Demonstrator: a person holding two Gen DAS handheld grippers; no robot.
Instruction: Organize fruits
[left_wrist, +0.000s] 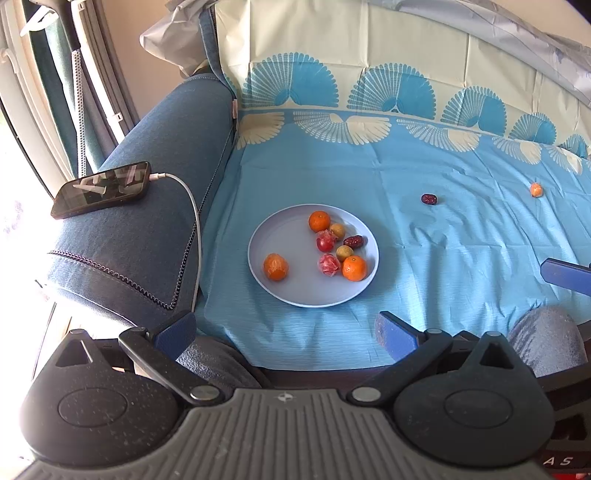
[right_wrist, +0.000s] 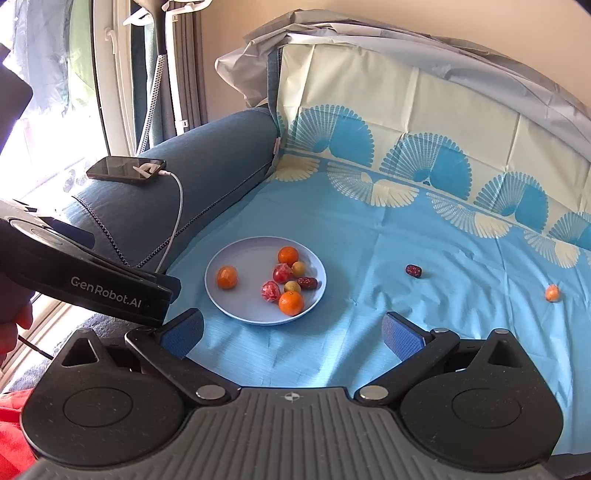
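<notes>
A pale blue plate (left_wrist: 280, 288) (right_wrist: 236, 310) lies on the blue cloth and holds several fruits: oranges (left_wrist: 354, 268) (right_wrist: 291, 303), wrapped red fruits, small green-brown fruits and a red date (left_wrist: 354, 241). A loose red date (left_wrist: 429, 199) (right_wrist: 413, 270) and a small orange (left_wrist: 536, 189) (right_wrist: 552, 292) lie on the cloth to the right. My left gripper (left_wrist: 284, 332) is open and empty, in front of the plate. My right gripper (right_wrist: 291, 334) is open and empty, also in front of the plate. The left gripper's body (right_wrist: 92, 280) shows at the left of the right wrist view.
A blue sofa armrest (left_wrist: 155, 206) stands left of the cloth with a phone (left_wrist: 101, 188) (right_wrist: 127, 169) on a white charging cable on top. The covered sofa back rises behind. A blue finger of the right gripper (left_wrist: 565, 275) shows at the right edge.
</notes>
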